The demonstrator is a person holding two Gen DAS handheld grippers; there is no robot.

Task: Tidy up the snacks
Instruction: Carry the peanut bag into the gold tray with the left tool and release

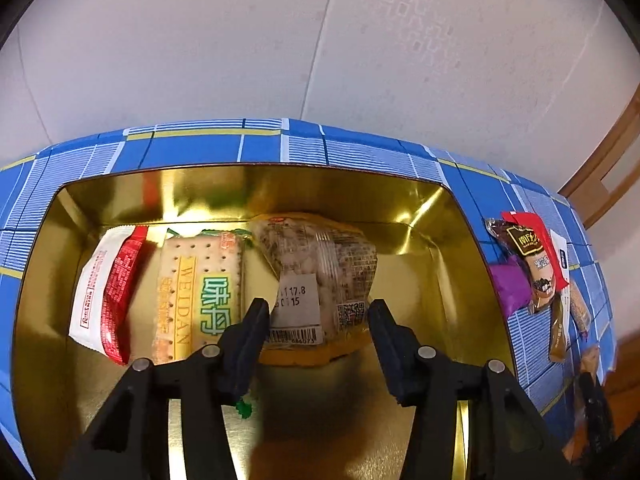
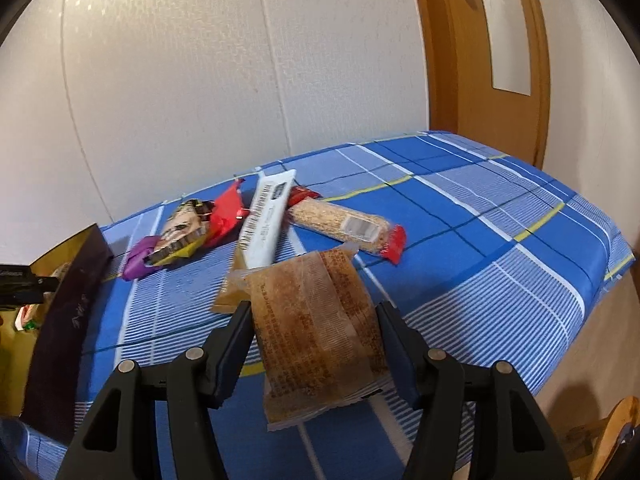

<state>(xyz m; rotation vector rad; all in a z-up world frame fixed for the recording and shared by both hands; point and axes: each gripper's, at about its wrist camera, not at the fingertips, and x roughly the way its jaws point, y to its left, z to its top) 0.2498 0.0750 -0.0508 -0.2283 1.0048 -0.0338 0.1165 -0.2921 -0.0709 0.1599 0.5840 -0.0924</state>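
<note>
I am holding the left gripper (image 1: 318,316) over the open gold-lined rectangular tin (image 1: 452,216), its jaws standing wide apart and gripping nothing. Directly ahead of its fingertips, a clear labelled packet of pale biscuits (image 1: 316,276) is lying on the tin floor; to its left are lying a yellow-and-green cracker pack (image 1: 198,292) and a red-and-white sachet (image 1: 106,292).

I am holding the right gripper (image 2: 314,320) above the blue checked tablecloth (image 2: 500,232), its jaws closed against a translucent brown-printed snack packet (image 2: 316,328). Beyond its tips, a loose pile of wrapped snacks (image 2: 264,216) is resting on the cloth, outside the tin.
</note>
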